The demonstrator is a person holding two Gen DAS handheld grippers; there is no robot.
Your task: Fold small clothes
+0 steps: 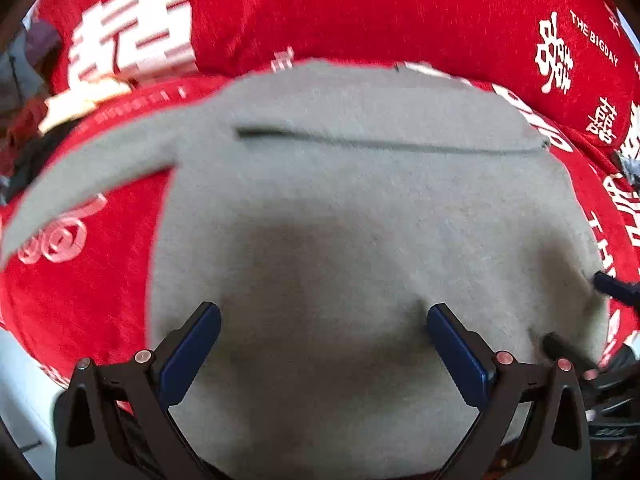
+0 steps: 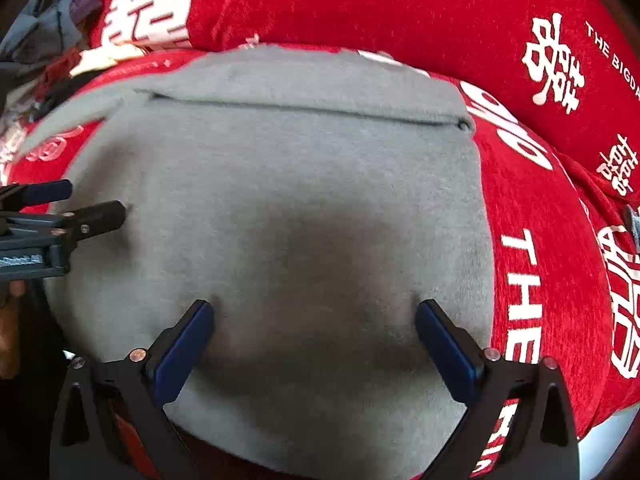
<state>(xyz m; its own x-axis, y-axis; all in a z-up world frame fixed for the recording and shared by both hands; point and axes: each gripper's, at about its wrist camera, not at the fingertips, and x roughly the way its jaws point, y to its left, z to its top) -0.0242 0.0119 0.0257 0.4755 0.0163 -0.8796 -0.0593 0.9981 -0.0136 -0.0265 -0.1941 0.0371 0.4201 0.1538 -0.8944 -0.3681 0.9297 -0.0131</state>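
Note:
A grey garment [image 1: 340, 208] lies spread on a red cover [image 1: 80, 300] printed with white characters. It has a straight fold edge across its far side, and one sleeve [image 1: 88, 184] sticks out to the left. My left gripper [image 1: 322, 316] hovers open over the garment's near part, nothing between its blue pads. The right gripper [image 1: 572, 310] shows at the right edge, over the garment's right side. In the right wrist view the same garment [image 2: 280, 184] fills the middle. My right gripper [image 2: 314, 312] is open above it, and the left gripper [image 2: 96, 200] reaches in from the left, open.
A red cushion [image 1: 360, 12] with white lettering lies along the far side. A heap of mixed clothes [image 2: 44, 52] sits at the far left. A pale surface [image 1: 24, 392] shows beyond the cover's near left edge.

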